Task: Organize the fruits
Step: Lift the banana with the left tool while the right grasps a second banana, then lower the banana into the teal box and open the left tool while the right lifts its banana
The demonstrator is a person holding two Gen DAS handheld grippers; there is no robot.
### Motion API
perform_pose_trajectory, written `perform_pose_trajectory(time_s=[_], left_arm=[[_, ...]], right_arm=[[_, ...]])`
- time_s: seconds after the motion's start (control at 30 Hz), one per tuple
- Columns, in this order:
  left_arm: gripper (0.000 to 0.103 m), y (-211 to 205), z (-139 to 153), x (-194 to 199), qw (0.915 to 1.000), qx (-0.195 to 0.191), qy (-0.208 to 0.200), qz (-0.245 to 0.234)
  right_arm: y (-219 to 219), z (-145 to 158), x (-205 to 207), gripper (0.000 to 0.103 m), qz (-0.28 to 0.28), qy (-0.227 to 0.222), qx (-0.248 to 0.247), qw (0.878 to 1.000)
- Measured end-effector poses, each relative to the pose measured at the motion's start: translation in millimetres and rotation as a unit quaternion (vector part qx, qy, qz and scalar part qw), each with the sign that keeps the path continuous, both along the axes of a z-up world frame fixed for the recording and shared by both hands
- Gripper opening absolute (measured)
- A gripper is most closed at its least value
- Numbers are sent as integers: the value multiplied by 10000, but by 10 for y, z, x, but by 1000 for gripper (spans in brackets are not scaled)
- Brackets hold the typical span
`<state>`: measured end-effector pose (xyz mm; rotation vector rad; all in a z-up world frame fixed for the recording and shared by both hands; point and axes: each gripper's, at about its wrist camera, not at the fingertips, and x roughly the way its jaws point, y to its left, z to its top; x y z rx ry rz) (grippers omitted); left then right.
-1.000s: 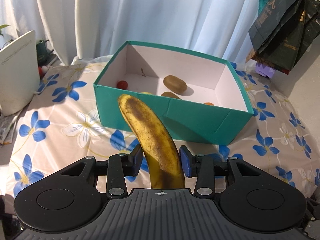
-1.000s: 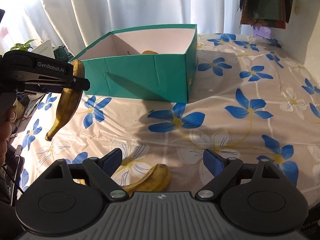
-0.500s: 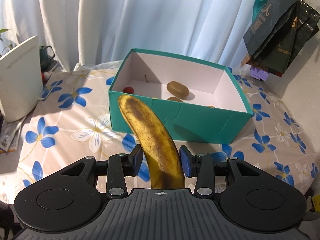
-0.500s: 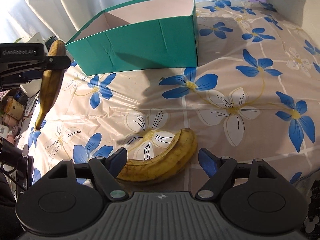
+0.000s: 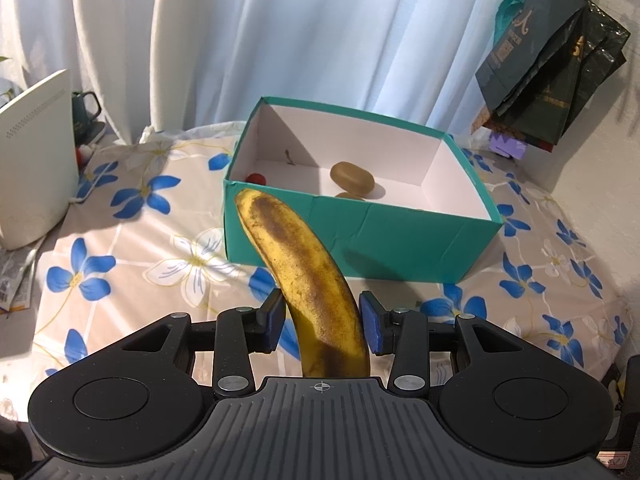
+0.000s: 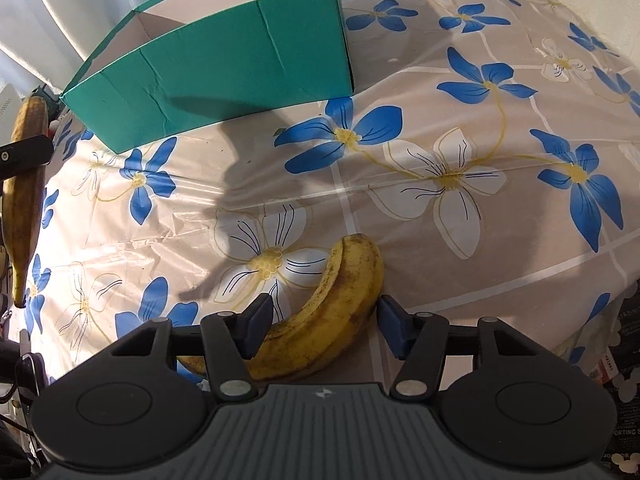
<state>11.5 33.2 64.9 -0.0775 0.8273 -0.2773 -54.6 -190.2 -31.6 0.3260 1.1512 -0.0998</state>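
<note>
Left hand-held gripper point(image 5: 322, 316) is clamped on a spotty, browning banana point(image 5: 300, 276) that sticks up toward the teal cardboard box point(image 5: 360, 236). Right hand-held gripper point(image 6: 322, 322) points down at a second curved banana point(image 6: 320, 320) lying on the surface point(image 6: 440, 240); its blue pads have just been closing around the fruit, but there's a visible gap on the right side. The glossy tablecloth has blue and white flowers. Inside the white-lined box sit a fuzzy brown kiwi point(image 5: 352, 178) and a small red fruit point(image 5: 256, 179).
</note>
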Motion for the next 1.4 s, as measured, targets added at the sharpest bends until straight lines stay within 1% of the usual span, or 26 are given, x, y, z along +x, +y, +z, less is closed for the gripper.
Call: perform_pose_trajectory(time_s=[0.1,0.17,0.2,0.3,0.43,0.5,0.83,1.17,1.3,1.4], left_arm=[[44,11,-7,5,10000,-16,1,-2],[44,19,-14,14,10000,-16,6,0],[44,16,-13,15,10000,-18,5,1],[44,21,-15,37,10000,4,-4,32],[45,15,-13,82,10000,9,-1,80],[45,4,-9,94,10000,27,-14,78],[45,-71,37,125,9999,71,-81,-9],[45,-153,109,141,9996,154,-201,-104],[45,-199,123,191,9995,196,-194,-140],[45,-248,142,256,9994,231,-213,-165]], right_arm=[[10,-33,42,57,-14,59,-40,10000],[49,-33,61,52,80,7,-186,9998],[59,-32,65,47,97,-42,-230,9997],[88,9,57,38,316,-262,-302,9987],[187,112,36,35,660,-551,-467,9952],[216,165,27,33,758,-679,-461,9937],[230,343,-65,32,952,-1128,-398,9882],[157,574,-111,31,903,-1551,-277,9834],[119,645,-103,32,870,-1677,-167,9819],[103,707,-89,31,880,-1785,-171,9799]])
